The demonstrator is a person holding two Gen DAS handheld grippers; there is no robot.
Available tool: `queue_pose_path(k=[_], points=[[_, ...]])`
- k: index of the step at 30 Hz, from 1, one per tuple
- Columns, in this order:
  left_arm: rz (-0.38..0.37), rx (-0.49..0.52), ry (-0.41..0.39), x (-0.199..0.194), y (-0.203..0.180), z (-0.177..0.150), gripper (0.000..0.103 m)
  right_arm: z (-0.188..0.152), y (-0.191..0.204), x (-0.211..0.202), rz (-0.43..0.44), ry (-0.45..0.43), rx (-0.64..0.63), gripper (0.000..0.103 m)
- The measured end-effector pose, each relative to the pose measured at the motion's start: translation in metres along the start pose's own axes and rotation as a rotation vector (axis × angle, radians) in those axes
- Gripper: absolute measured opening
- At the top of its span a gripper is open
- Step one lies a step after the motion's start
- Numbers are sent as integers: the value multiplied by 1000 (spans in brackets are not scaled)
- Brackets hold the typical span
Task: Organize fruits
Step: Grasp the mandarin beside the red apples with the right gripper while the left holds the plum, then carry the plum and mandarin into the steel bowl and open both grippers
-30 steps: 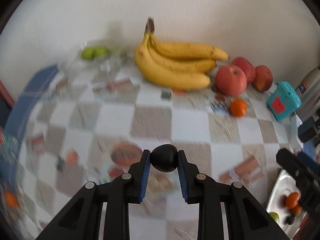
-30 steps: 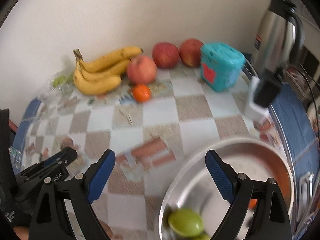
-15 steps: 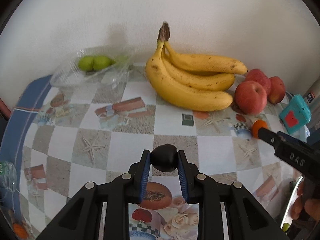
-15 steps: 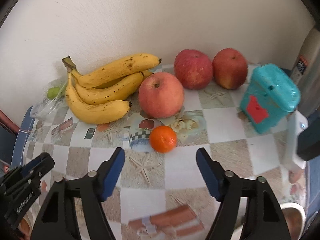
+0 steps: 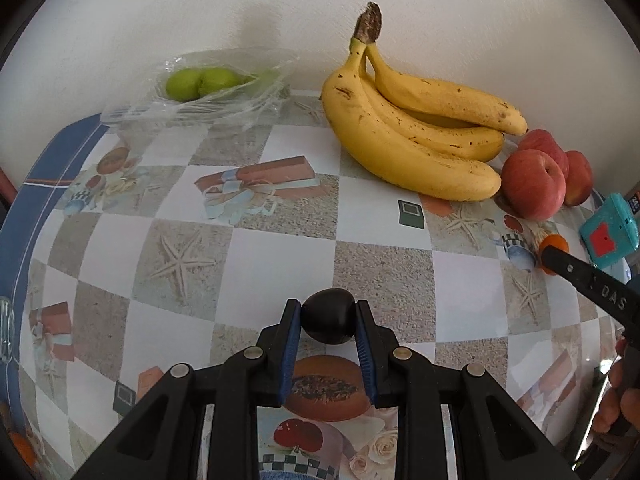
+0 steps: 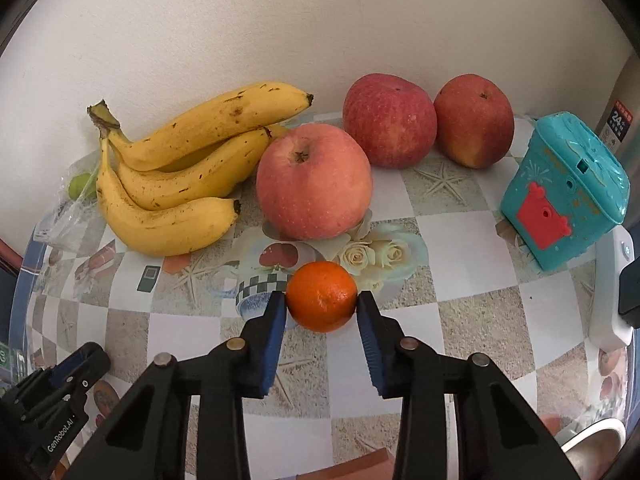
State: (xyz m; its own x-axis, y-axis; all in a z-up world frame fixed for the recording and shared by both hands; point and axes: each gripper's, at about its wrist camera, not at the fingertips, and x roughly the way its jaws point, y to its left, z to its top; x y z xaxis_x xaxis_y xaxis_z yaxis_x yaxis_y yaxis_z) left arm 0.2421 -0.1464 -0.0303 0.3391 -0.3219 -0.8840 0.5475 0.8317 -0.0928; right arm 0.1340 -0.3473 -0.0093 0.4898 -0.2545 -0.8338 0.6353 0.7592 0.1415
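Observation:
My left gripper (image 5: 328, 322) is shut on a dark plum (image 5: 328, 316) and holds it above the patterned tablecloth. My right gripper (image 6: 322, 304) has its blue pads against both sides of a small orange mandarin (image 6: 322, 296) that rests on the table. Behind it lie a bunch of bananas (image 6: 180, 172) and three red apples (image 6: 314, 182). The bananas (image 5: 412, 120) and apples (image 5: 534, 184) also show in the left wrist view, with green fruits in a clear bag (image 5: 200, 82) by the wall.
A teal toy box (image 6: 564, 188) stands at the right beside a steel kettle (image 6: 622, 120). A metal bowl rim (image 6: 592, 448) shows at the lower right. The white wall bounds the table at the back. The left gripper's body (image 6: 52, 396) shows at the lower left.
My right gripper moved forward from over the metal bowl to the mandarin and narrowed around it. My left gripper swung left and closer to the wall, plum still held.

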Motion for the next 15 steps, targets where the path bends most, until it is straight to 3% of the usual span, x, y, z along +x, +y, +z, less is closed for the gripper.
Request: queue_pose_path(k=[5,15], points=[[12,-38,4,-20,1,-9,29,-8,-6,-16,8,2,4,37],[-6,-67,32,-96,-23,-66,29,-63,6,-106,23,5,-34,37]])
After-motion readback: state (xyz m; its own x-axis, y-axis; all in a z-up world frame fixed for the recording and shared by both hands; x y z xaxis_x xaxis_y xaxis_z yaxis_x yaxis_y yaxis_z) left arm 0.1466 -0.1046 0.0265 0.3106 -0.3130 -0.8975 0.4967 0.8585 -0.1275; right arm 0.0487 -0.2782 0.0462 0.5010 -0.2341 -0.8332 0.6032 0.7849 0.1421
